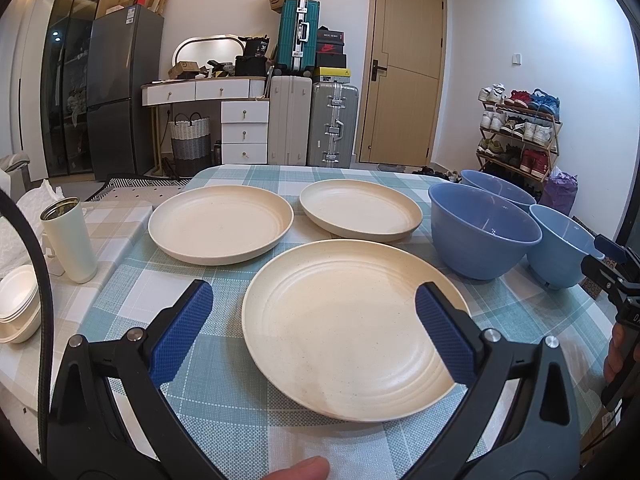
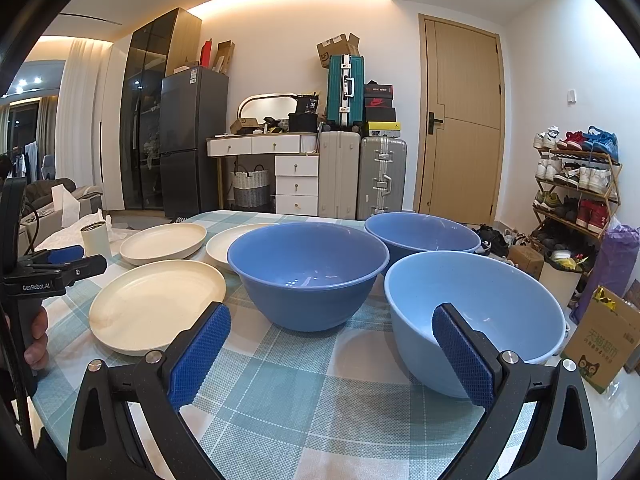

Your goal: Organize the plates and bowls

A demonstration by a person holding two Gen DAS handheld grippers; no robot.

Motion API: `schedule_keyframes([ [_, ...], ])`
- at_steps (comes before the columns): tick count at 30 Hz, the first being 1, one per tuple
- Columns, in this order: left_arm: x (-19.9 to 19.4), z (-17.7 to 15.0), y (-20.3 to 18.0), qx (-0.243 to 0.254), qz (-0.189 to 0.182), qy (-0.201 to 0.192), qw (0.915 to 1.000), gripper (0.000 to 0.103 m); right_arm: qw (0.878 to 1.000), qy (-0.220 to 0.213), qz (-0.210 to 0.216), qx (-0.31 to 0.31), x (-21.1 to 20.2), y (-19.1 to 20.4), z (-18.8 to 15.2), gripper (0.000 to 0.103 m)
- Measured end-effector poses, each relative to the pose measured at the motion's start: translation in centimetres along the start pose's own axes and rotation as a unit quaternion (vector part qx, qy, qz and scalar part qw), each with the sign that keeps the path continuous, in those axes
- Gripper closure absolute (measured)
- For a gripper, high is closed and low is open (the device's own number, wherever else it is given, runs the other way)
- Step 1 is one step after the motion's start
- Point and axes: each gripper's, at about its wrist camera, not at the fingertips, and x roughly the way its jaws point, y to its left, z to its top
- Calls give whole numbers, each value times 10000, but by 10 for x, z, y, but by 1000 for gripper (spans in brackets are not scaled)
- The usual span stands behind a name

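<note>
Three cream plates lie on the checked table: a near plate (image 1: 344,332), a far-left plate (image 1: 220,224) and a far-middle plate (image 1: 360,212). Three blue bowls stand to their right: a darker bowl (image 2: 308,272), a second dark bowl (image 2: 420,232) behind it, and a light blue bowl (image 2: 492,308) nearest. My left gripper (image 1: 316,304) is open just above the near plate, its right finger over the plate's right side. My right gripper (image 2: 332,320) is open, its right finger in front of the light blue bowl's rim. Nothing is held.
A white tumbler (image 1: 70,240) and stacked white bowls (image 1: 18,304) sit on a side surface at the left. A cardboard box (image 2: 604,344) stands on the floor off the table's right edge. A person's fingers show on both handles.
</note>
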Motion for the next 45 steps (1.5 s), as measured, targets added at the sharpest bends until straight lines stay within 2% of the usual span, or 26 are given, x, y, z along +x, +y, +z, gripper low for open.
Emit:
schedule_keyframes([
  [29, -2, -3, 1, -11, 8, 10, 10000, 2, 10000, 45, -1, -28, 1, 0, 0, 0],
  [45, 7, -3, 6, -43, 152, 149, 9998, 2, 9995, 277, -23, -146, 14, 7, 1, 0],
])
